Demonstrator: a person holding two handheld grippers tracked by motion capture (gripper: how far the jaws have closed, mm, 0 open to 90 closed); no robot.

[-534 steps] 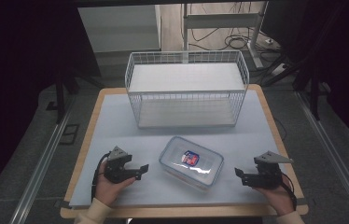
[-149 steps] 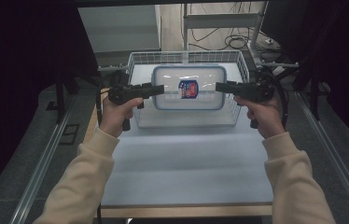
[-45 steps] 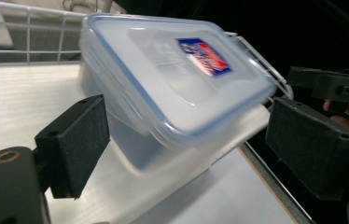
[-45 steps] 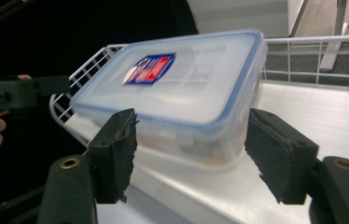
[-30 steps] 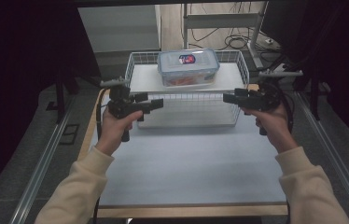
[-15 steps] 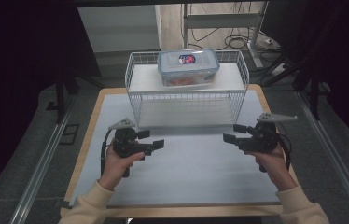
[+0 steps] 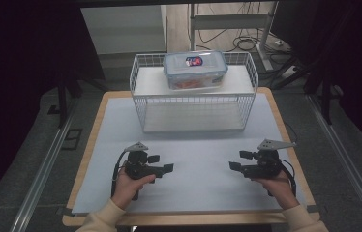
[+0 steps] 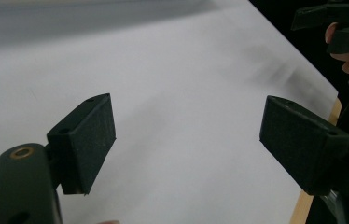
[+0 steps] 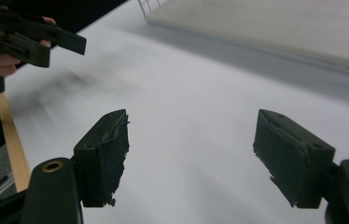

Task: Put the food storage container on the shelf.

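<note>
Left gripper (image 7: 162, 168): held low over the tabletop (image 7: 198, 164), jaws spread wide with nothing between them; in its own view only bare white surface lies between the two pads.
Right gripper (image 7: 237, 166): likewise low over the tabletop, jaws wide apart and empty; the two grippers point inward, toward each other.
Food box (image 7: 195, 70): a clear plastic box with a blue-rimmed clip lid, sitting on the upper shelf of the wire basket rack (image 7: 193, 92), well beyond both pairs of jaws and above their level.
Box contents: something orange-red shows through the side wall; what it is cannot be told. A small red and blue label sits on the lid.
Rack contents: the box alone on the upper shelf; the lower level looks bare.
Handling, as a judgement: rigid, smooth plastic, so likely slippery under the pads; probably light to moderate in weight, not fragile, though the lid could flex if squeezed on top.
Where to grip, as a judgement: one pair of jaws on each short end, at the lid rim or clip tabs, which give a lip to catch; keep it level so the contents do not shift.
Access: the rack's wire rim stands between the jaws and the box, so an approach from above the rim seems needed.
</note>
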